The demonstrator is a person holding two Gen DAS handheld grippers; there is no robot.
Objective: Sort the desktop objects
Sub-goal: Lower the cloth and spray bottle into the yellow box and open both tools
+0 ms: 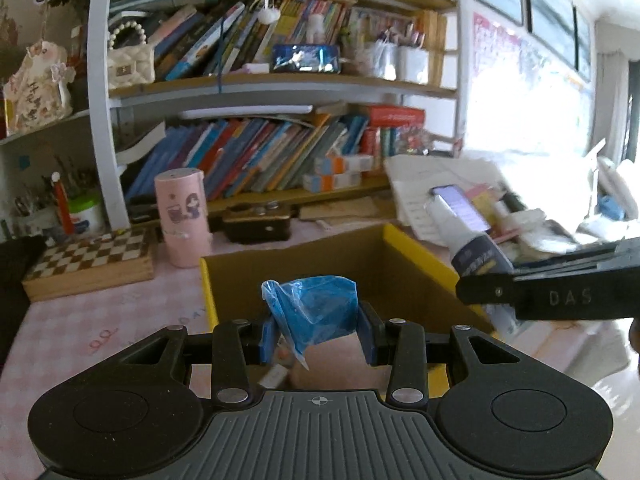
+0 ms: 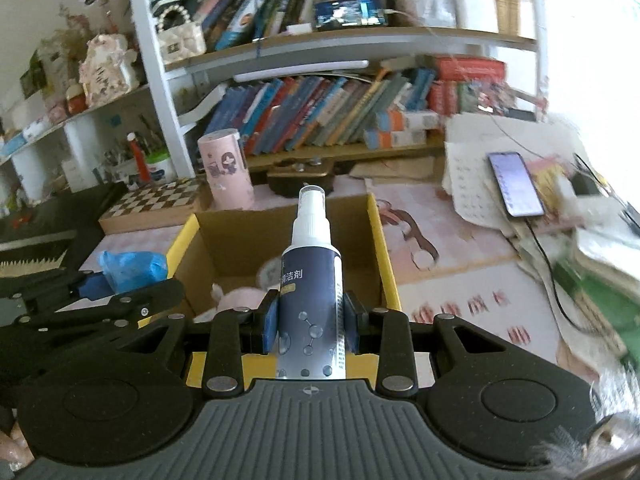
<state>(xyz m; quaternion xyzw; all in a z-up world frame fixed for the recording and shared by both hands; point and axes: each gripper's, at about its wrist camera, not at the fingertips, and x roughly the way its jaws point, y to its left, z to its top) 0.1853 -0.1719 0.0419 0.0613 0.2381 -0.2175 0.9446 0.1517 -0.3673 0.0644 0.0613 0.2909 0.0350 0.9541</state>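
Observation:
My left gripper point(image 1: 318, 338) is shut on a crumpled blue plastic bag point(image 1: 314, 312) and holds it over the near rim of an open cardboard box with yellow edges point(image 1: 416, 254). The bag also shows in the right wrist view point(image 2: 132, 266), left of the box point(image 2: 382, 240). My right gripper point(image 2: 310, 320) is shut on a dark blue spray bottle with a white nozzle point(image 2: 310, 276), upright above the box's near edge. The bottle shows in the left wrist view point(image 1: 468, 246) at the box's right side. Pink and white things lie inside the box point(image 2: 244, 294).
A pink cylinder point(image 1: 182, 218) and a checkered wooden board point(image 1: 92, 266) stand behind the box on the left. A phone with a lit screen point(image 2: 516, 188) lies on papers at the right, its cable trailing. Bookshelves point(image 1: 256, 156) fill the back.

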